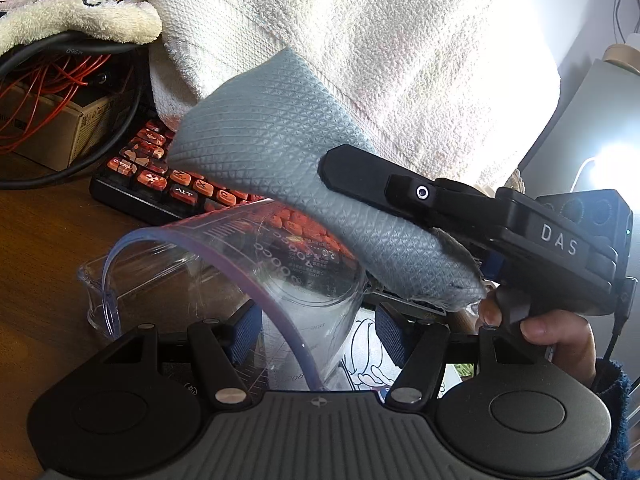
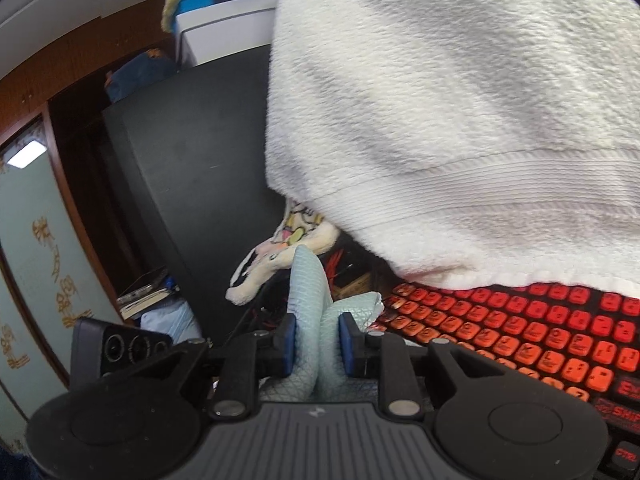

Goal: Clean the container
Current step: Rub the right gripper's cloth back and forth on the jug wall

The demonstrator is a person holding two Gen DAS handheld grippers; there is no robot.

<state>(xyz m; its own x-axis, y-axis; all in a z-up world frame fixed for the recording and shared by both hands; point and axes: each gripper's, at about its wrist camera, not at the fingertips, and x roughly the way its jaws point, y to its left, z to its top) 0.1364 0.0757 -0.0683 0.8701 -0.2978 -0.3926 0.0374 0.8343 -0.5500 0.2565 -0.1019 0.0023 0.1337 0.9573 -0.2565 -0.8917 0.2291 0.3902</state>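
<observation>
One clear plastic measuring jug (image 1: pixel 288 280), smooth-walled with printed graduation marks and a bluish rim, sits tilted between the blue ribbed pads of the left gripper (image 1: pixel 318 334), in front of the keyboard (image 1: pixel 168 184); the pads stand on either side of its wall, but whether they press on it I cannot tell. One grey-blue cloth (image 1: pixel 272 152), woven in a fine diamond waffle pattern, drapes over the far part of the jug's rim, above the keyboard's near edge. The right gripper (image 2: pixel 317 344) has its two blue pads closed tight on a bunched fold of this cloth (image 2: pixel 312 300), just left of the keyboard (image 2: pixel 520 332) in its own view. The keyboard is black with glossy orange-red keycaps, one of them. A thick white terry towel (image 1: pixel 360 40), looped pile with a ribbed band, hangs over the keyboard's back rows. A hand (image 1: pixel 552 332) in a fuzzy dark-blue sleeve holds the right gripper's handle, right of the jug. Left of the keyboard lie a cardboard box (image 1: pixel 60 128) and tangled orange wires (image 1: pixel 52 80).
</observation>
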